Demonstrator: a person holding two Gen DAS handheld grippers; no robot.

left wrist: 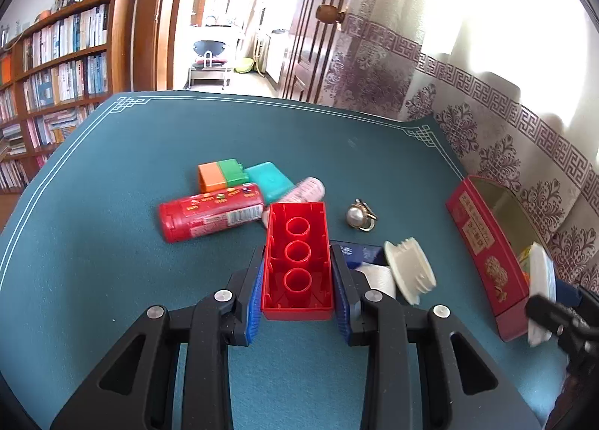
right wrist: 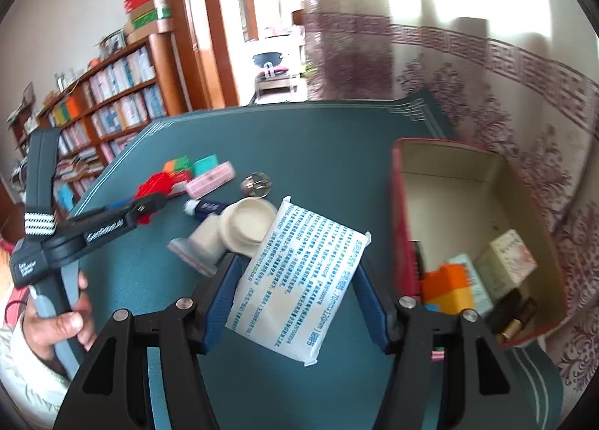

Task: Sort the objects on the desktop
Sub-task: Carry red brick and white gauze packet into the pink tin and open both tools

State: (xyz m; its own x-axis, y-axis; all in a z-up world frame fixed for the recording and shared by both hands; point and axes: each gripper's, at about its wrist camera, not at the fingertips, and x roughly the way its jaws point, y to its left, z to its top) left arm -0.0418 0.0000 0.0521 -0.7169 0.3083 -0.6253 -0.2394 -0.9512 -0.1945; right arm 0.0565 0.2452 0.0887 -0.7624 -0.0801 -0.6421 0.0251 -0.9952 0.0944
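You grip a red brick (left wrist: 297, 261) in your left gripper (left wrist: 299, 280) and a white packet (right wrist: 299, 280) in your right gripper (right wrist: 295, 299); next, carry the packet over the red box (right wrist: 475, 227) and let go.

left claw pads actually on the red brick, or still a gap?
Touching. The left wrist view shows both blue pads of the left claw pressed flat against the red brick's long sides, no gap.

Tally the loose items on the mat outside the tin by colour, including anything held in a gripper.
Red: 2, held brick, tube
Orange/green: 1, block
Teal: 1, case
Pink: 1, case
White: 3, held packet, lid, roll
Dark blue: 1, tube
Metallic: 1, clip
Total: 10
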